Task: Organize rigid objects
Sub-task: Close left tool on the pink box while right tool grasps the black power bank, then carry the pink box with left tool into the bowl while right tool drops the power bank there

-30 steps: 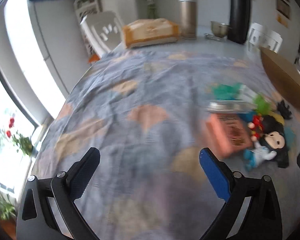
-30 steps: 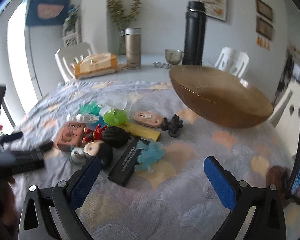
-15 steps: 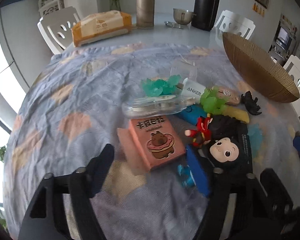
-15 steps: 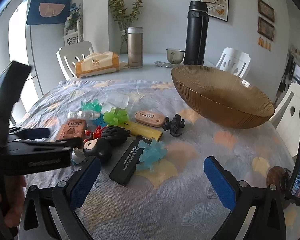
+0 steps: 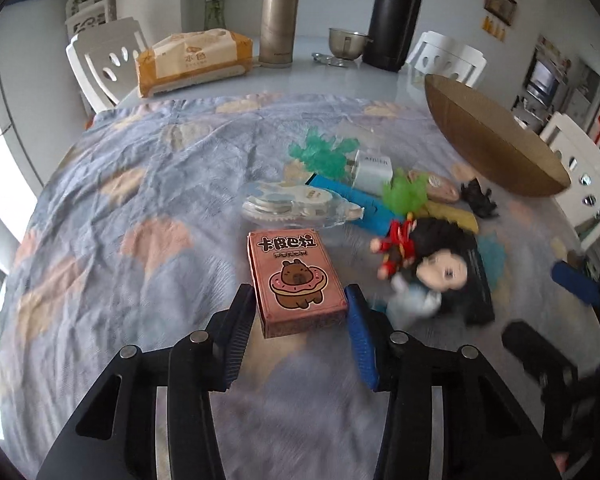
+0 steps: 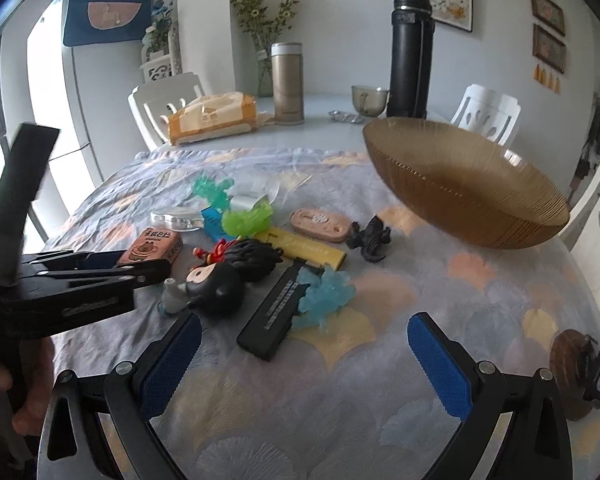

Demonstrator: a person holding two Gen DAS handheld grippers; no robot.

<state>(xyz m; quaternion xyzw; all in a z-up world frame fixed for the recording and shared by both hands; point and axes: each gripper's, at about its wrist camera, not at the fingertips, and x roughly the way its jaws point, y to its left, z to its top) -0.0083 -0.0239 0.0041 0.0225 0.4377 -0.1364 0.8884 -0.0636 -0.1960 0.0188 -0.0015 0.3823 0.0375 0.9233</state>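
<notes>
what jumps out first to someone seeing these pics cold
The left claw straddles the near end of a pink capybara card box lying on the blue patterned cloth; whether its pads touch is unclear. Just right of the box sits a jumble of small toys, led by a black-haired doll. A big amber ribbed bowl stands at the far right, while the right claw is open over bare cloth.

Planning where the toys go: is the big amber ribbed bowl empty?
Cannot tell fully: the amber ribbed glass bowl shows no contents on its visible inner wall, but its bottom is hidden.
</notes>
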